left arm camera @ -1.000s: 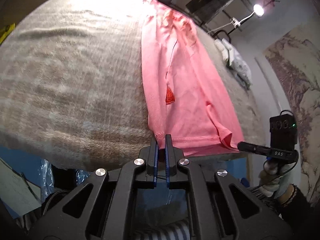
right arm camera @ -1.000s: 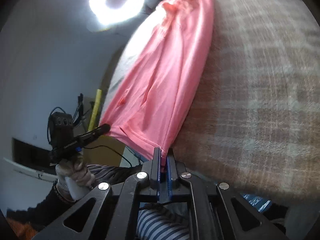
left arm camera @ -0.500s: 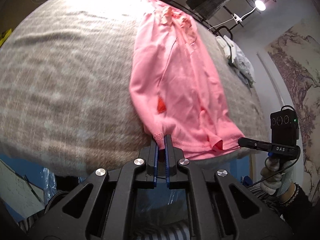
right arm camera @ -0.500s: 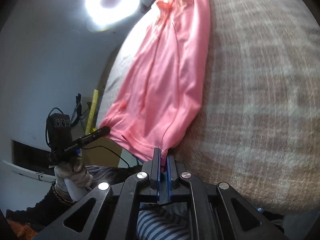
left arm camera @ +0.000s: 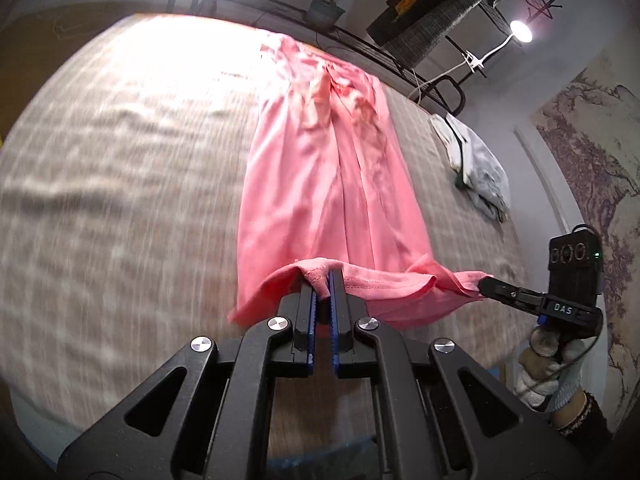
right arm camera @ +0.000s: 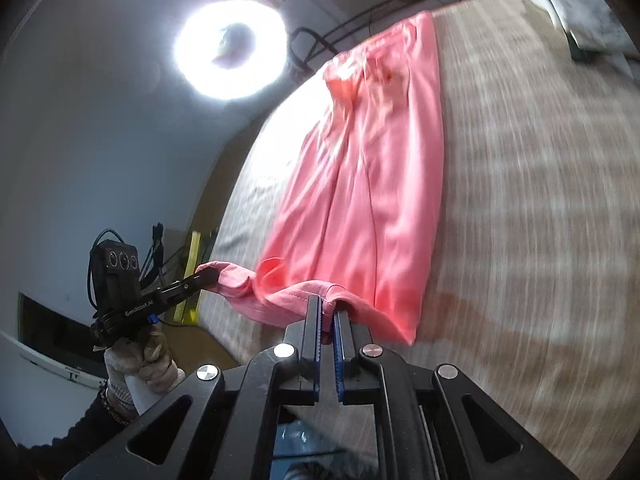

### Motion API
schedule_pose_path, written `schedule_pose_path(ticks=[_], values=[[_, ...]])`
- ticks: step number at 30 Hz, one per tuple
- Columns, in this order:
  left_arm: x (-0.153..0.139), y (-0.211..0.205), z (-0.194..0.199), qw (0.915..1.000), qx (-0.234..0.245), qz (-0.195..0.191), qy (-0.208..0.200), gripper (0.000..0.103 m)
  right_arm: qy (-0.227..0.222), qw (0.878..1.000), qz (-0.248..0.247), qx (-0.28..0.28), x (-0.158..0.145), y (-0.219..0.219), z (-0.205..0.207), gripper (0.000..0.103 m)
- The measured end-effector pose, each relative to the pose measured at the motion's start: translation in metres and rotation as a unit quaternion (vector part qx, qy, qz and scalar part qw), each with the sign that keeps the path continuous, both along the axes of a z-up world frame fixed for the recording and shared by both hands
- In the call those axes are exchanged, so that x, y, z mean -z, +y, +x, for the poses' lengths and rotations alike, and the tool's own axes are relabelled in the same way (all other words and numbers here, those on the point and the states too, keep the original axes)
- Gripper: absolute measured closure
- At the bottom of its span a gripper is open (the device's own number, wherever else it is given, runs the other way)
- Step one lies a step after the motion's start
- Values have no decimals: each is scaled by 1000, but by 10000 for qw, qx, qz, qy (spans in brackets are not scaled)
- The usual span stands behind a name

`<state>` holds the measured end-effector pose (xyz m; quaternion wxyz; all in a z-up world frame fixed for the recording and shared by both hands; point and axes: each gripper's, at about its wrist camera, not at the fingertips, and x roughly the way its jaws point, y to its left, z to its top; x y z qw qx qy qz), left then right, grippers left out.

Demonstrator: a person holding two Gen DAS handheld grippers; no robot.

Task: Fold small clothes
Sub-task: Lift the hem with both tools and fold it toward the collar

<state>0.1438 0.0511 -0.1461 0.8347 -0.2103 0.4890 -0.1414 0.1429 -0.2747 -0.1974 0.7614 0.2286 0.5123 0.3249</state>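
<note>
Both grippers, left gripper (left arm camera: 323, 280) and right gripper (right arm camera: 327, 305), are clamped on the pink garment's (left arm camera: 328, 184) near hem above the plaid bed cover (left arm camera: 120, 184), and 1 uneven tug could skew the fold.

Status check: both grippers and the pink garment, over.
Left gripper and right gripper both shut on the pink garment, hem corners lifted off the plaid bed cover. Grey clothes lie clear to the side.
</note>
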Motion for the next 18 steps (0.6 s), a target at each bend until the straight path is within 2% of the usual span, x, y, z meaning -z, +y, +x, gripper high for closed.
schedule_pose_path(ticks=[4,8,13,18], values=[[2,-1,40,10000,-61,37,14,100,-147,9997,-119,171,-11,1,37,101],[8,-4,75,9998,-102,149,12,100,-82,9992,-141,357,-9,-7,69,101],[22,-6,103,9995,-121,273,91,100,-32,9985,-275,480,-2,-3,104,101],[36,-2,119,9991,-176,313,205,100,108,9977,-373,547,13,0,122,101]])
